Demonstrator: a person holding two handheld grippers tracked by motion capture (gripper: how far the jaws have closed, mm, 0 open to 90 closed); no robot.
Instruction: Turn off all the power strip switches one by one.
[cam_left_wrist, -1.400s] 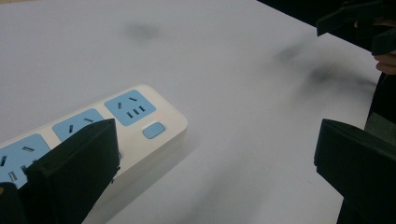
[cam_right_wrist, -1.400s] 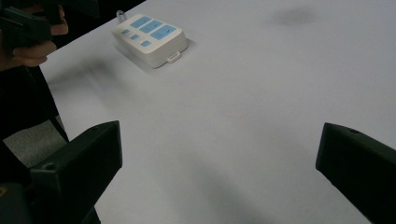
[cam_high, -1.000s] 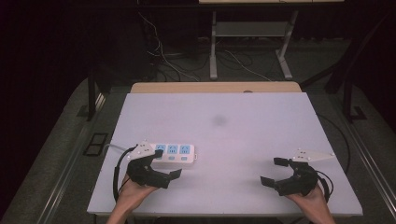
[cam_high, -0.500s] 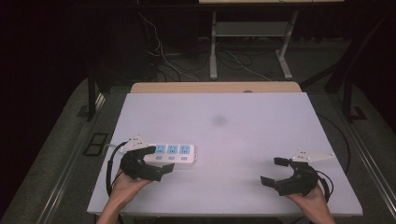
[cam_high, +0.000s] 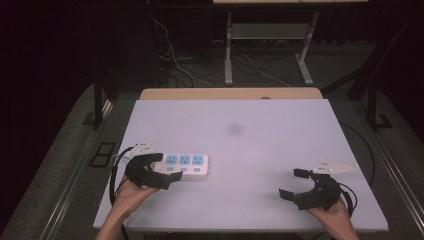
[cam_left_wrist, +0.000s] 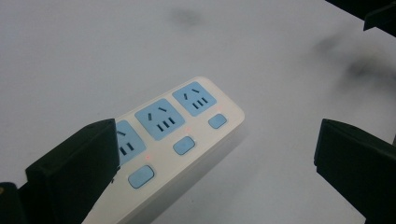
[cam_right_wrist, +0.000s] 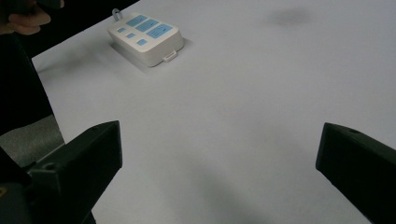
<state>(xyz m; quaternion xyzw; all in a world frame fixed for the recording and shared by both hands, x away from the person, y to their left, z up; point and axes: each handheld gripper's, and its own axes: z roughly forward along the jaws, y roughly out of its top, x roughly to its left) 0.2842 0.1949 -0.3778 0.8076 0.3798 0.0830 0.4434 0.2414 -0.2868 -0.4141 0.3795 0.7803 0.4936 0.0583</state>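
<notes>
As before, left tongs straddle power strip, shifted rightward

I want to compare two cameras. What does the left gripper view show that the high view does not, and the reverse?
Left gripper view alone: small red lights beside the blue switches of the power strip. High view alone: both tongs together, left tongs open at the strip's end, right tongs open and apart from it, and the floor cables. Both: the strip's three blue sockets on the white table.

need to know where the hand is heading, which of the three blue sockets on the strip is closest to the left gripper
The socket at the cable end of the power strip: the left gripper has one jaw overlapping that socket, while the middle and far sockets lie clear beyond it.
</notes>
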